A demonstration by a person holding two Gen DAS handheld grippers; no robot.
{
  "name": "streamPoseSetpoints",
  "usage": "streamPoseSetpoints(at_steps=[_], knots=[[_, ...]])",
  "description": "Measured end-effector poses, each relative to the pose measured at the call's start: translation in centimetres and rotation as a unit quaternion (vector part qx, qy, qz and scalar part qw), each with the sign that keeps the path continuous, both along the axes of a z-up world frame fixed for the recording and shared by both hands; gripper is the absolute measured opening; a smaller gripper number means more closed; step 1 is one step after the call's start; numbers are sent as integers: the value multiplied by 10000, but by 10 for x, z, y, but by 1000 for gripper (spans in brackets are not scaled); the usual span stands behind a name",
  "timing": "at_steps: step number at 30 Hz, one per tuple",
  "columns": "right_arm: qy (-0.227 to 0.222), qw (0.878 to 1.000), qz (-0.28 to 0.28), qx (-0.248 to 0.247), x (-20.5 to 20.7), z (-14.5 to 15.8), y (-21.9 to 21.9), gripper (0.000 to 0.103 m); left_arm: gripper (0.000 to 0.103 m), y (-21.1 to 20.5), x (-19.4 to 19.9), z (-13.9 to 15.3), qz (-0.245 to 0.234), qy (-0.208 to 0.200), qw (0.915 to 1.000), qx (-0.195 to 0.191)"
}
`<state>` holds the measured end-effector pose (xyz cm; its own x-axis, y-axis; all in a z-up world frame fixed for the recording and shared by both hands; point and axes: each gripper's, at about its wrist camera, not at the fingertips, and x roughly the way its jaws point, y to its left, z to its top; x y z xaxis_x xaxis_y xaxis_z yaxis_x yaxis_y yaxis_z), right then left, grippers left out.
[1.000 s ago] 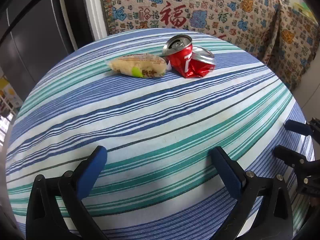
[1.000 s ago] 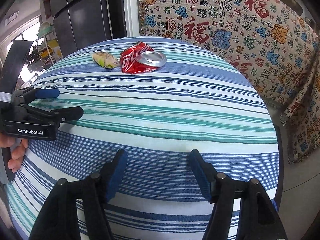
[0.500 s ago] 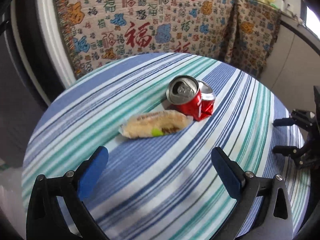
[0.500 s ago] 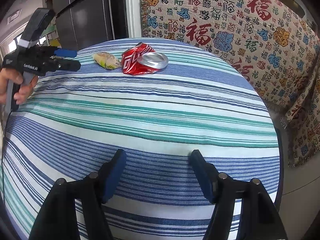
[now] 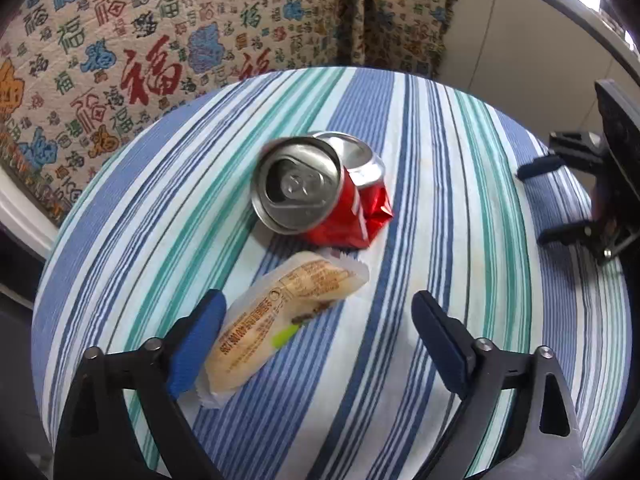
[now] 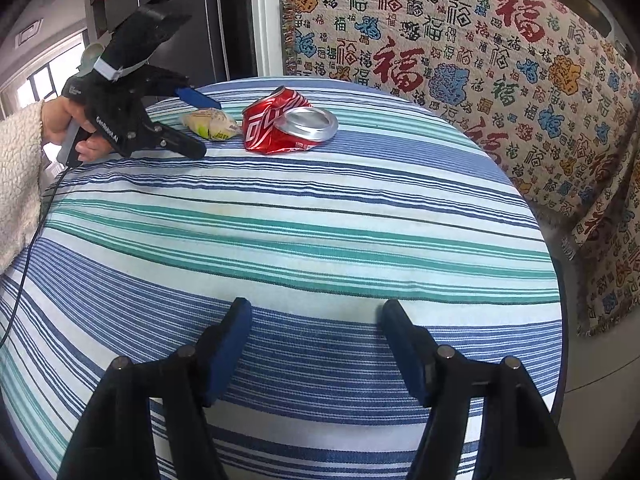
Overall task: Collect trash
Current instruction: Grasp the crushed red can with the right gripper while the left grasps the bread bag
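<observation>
A crushed red soda can [image 5: 320, 196] lies on the round striped table [image 5: 460, 168], with a tan snack wrapper [image 5: 280, 316] right in front of it. My left gripper [image 5: 320, 320] is open and its jaws stand on either side of the wrapper, the left pad close to the wrapper's near end. In the right wrist view the can [image 6: 288, 124] and wrapper [image 6: 210, 124] lie at the far side, with the left gripper [image 6: 202, 128] around the wrapper. My right gripper [image 6: 316, 332] is open and empty over the table's near edge.
A patterned cloth with red and blue characters [image 6: 460, 48] hangs behind and to the right of the table. A dark fridge [image 6: 180, 12] stands at the far left. The right gripper also shows at the right edge of the left wrist view [image 5: 540, 200].
My left gripper has moved forward across the table to the wrapper, which now lies between its open jaws. The right gripper has stayed put.
</observation>
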<state>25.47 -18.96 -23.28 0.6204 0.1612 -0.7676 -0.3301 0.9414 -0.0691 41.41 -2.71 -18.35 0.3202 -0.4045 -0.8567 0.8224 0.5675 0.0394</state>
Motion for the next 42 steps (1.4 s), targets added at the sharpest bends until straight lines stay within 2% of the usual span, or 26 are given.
streamPoseSetpoints(at_steps=[1, 3, 4, 5, 6, 8, 10, 13, 14, 18, 20, 24, 26, 28, 29, 30, 34, 35, 36, 39, 42], knots=[[18, 10000, 1, -7, 1, 0, 0, 69, 77, 1, -4, 0, -21, 9, 10000, 8], [58, 10000, -12, -18, 3, 1, 1, 69, 43, 5, -11, -2, 67, 140, 9999, -62], [84, 10000, -30, -20, 5, 1, 2, 69, 35, 10, -12, 0, 192, 117, 9996, -141], [102, 9999, -52, -23, 7, 1, 2, 69, 22, 14, -13, 1, 353, 187, 9989, -246], [122, 9999, -83, -24, 9, 1, 4, 69, 19, 18, -16, 1, 563, 239, 9974, -371], [135, 9998, -117, 26, 12, 2, 7, 69, 19, 27, -25, 2, 1064, 182, 9930, -490], [44, 9997, -110, 206, 16, 7, 10, 68, 18, 38, -37, 3, 1724, 206, 9830, -594], [-35, 9984, -123, 551, 39, 17, 23, 48, 18, 56, -59, 4, 2696, 404, 9586, -828], [-20, 9975, -144, 689, 48, 19, 27, 46, 18, 59, -69, 4, 2927, 455, 9510, -881], [-164, 9914, -288, 1268, 89, 36, 52, 46, 18, 67, -100, 2, 3465, 447, 9299, -1148], [-99, 9880, -431, 1479, 108, 37, 66, 46, 18, 70, -106, 1, 3581, 427, 9240, -1268], [161, 9865, -863, 1380, 146, 24, 93, 38, 18, 70, -110, -1, 3649, 350, 9213, -1297], [85, 9851, -1125, 1301, 154, 21, 94, 26, 18, 65, -113, 0, 3580, 240, 9260, -1172], [176, 9838, -1178, 1337, 155, 22, 92, 24, 18, 62, -116, -1, 3518, 181, 9292, -1118], [198, 9848, -1119, 1316, 152, 24, 91, 18, 18, 62, -117, -1, 3510, 194, 9294, -1128], [207, 9871, -1001, 1230, 147, 26, 92, 16, 18, 64, -117, -1, 3518, 238, 9285, -1164], [111, 9964, -492, 682, 109, 37, 89, 16, 18, 71, -119, 1, 3672, 481, 9191, -1346], [516, 9972, -329, 426, 95, 39, 84, 16, 18, 71, -120, 1, 3718, 538, 9165, -1374], [556, 9976, -222, 334, 81, 40, 78, 16, 18, 70, -122, 1, 3748, 590, 9147, -1392], [627, 9977, -81, 227, 35, 44, 51, 16, 18, 57, -133, 3, 3771, 655, 9140, -1346], [612, 9976, -230, 210, -8, 50, 12, 16, 18, 38, -145, 2, 3767, 748, 9133, -1354]])
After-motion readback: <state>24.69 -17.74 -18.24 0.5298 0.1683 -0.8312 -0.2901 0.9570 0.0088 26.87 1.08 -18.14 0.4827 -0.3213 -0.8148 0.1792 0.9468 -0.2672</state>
